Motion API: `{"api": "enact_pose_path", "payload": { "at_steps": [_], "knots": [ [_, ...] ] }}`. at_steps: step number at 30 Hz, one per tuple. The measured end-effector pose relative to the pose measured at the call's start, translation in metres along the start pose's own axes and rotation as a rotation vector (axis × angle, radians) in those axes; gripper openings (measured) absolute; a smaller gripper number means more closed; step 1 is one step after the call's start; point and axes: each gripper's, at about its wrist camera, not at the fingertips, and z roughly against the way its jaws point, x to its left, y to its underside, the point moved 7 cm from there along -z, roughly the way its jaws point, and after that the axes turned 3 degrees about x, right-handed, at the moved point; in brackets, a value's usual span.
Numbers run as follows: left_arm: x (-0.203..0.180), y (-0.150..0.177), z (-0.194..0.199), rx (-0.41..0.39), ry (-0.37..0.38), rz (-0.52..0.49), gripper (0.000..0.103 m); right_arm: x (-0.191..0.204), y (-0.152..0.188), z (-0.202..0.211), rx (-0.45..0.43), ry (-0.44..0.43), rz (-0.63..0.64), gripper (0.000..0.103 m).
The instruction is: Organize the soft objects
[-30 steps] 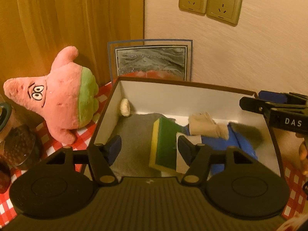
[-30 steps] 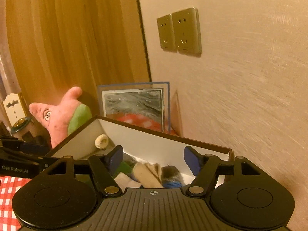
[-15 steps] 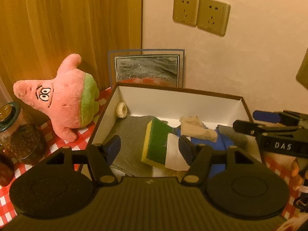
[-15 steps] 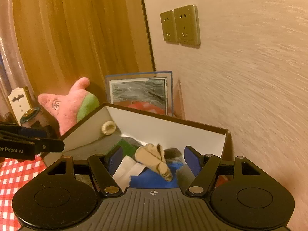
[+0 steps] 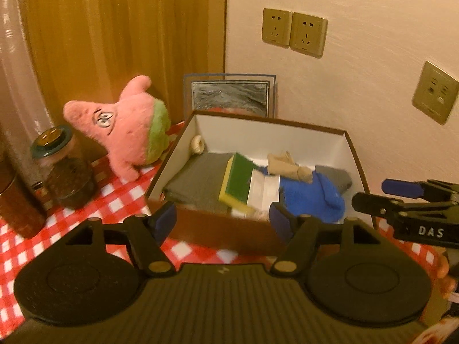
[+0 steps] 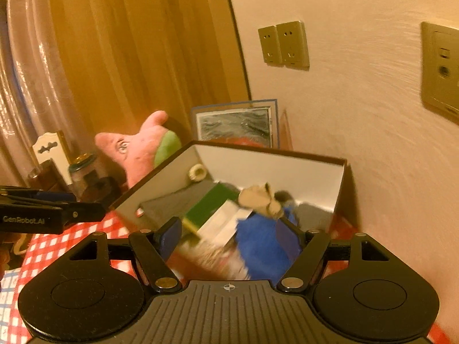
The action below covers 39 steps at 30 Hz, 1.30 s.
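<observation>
An open brown box with white inner walls [image 5: 258, 132] stands on the red-checked cloth [image 5: 114, 200]. Inside lie a grey cloth [image 5: 198, 180], a green and yellow sponge [image 5: 238, 177], a beige sock [image 5: 289, 166], a blue fleece piece [image 5: 312, 197] and a small cream ring [image 5: 197, 144]. A pink starfish plush [image 5: 129, 134] sits outside, left of the box. My left gripper [image 5: 223, 219] hovers before the box's near wall, its jaws opening with nothing between them. My right gripper [image 6: 229, 236] is open and bare over the box's near right corner.
A glass jar [image 5: 66, 169] and a brown canister [image 5: 17, 200] stand at the left on the cloth. A framed picture [image 5: 229, 97] leans behind the box. The wall with sockets [image 5: 292, 33] runs close along the right; a curtain hangs at the back left.
Both grippers have drawn back and upward from the box, which now sits further off. The left jaws stand a little wider. The objects in the box have not moved.
</observation>
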Motion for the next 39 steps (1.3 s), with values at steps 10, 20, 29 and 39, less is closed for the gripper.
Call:
{"api": "enact_pose_path", "payload": {
  "at_steps": [10, 20, 29, 39],
  "knots": [
    [0.000, 0.085, 0.090, -0.024, 0.019, -0.019, 0.074, 0.062, 0.067, 0.081, 0.008, -0.002, -0.046, 0.075],
    [0.019, 0.194, 0.196, 0.022, 0.038, 0.012, 0.074, 0.144, 0.156, 0.162, 0.042, 0.051, -0.091, 0.076],
    [0.035, 0.282, 0.282, 0.058, 0.049, -0.002, 0.074, 0.224, 0.236, 0.238, 0.074, 0.083, -0.154, 0.076],
    [0.041, 0.327, 0.334, 0.070, 0.074, 0.014, 0.074, 0.279, 0.279, 0.291, 0.127, 0.115, -0.087, 0.076]
  ]
}}
